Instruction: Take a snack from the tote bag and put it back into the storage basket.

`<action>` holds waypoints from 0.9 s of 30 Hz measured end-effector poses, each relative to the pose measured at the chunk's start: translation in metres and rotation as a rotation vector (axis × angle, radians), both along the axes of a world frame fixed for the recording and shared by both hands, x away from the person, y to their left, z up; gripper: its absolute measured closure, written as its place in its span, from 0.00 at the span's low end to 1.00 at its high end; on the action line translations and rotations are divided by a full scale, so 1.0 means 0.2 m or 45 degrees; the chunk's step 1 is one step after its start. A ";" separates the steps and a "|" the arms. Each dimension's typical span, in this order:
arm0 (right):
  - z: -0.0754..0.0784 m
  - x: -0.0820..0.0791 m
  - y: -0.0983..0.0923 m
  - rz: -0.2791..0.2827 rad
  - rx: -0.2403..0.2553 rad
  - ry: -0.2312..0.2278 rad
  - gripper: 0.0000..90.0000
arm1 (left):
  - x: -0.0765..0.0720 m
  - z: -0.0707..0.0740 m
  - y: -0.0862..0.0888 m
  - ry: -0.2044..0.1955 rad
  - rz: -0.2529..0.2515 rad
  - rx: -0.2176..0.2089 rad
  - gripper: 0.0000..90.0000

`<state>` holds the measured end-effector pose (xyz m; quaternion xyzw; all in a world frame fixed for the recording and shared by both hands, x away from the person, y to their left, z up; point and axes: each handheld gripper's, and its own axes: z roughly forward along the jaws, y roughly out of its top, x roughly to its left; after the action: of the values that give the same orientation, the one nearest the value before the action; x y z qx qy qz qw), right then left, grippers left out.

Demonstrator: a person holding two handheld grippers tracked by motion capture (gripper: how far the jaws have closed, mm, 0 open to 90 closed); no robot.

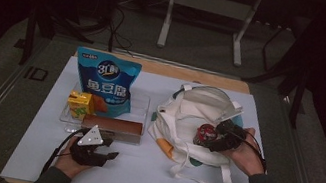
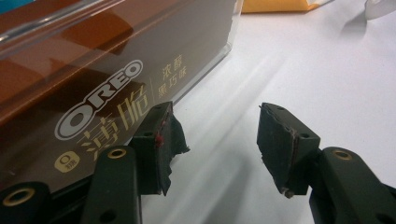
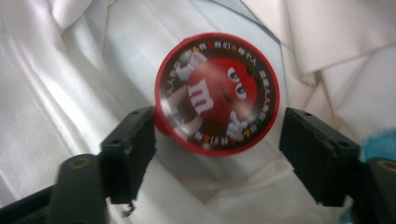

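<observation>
M&M's tub lies in the tote bag between the parted jaws of the right claw.

Nearest the person, the left claw [image 1: 104,155] rests on the white tabletop [image 1: 145,180], jaws apart and holding nothing, just beside the brown Oreo box [image 2: 93,88]. Farther right, the right claw [image 3: 217,154] reaches into the white tote bag [image 1: 198,108]; its jaws stand apart, one on each side of the red M&M's tub [image 3: 217,93], the left jaw at the tub's rim, the right one clear of it. Beyond the Oreo box stand a yellow drink carton [image 1: 80,104] and a blue snack pouch [image 1: 106,81].
</observation>
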<state>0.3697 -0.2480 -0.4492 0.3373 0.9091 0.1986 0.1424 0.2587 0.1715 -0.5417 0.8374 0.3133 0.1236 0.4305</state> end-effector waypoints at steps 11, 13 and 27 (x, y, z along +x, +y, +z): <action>-0.06 0.10 0.06 -0.066 -0.008 0.026 0.20 | 0.00 0.00 0.00 0.000 -0.001 0.000 0.52; -0.06 0.11 0.07 -0.079 -0.006 0.037 0.20 | 0.00 0.00 0.00 -0.001 -0.001 0.000 0.52; -0.07 0.15 0.10 -0.057 -0.055 0.108 0.26 | 0.00 0.00 0.00 -0.002 -0.002 -0.001 0.52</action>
<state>0.4002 -0.2281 -0.4622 0.3625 0.9106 0.1612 0.1155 0.2585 0.1714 -0.5417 0.8374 0.3125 0.1238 0.4310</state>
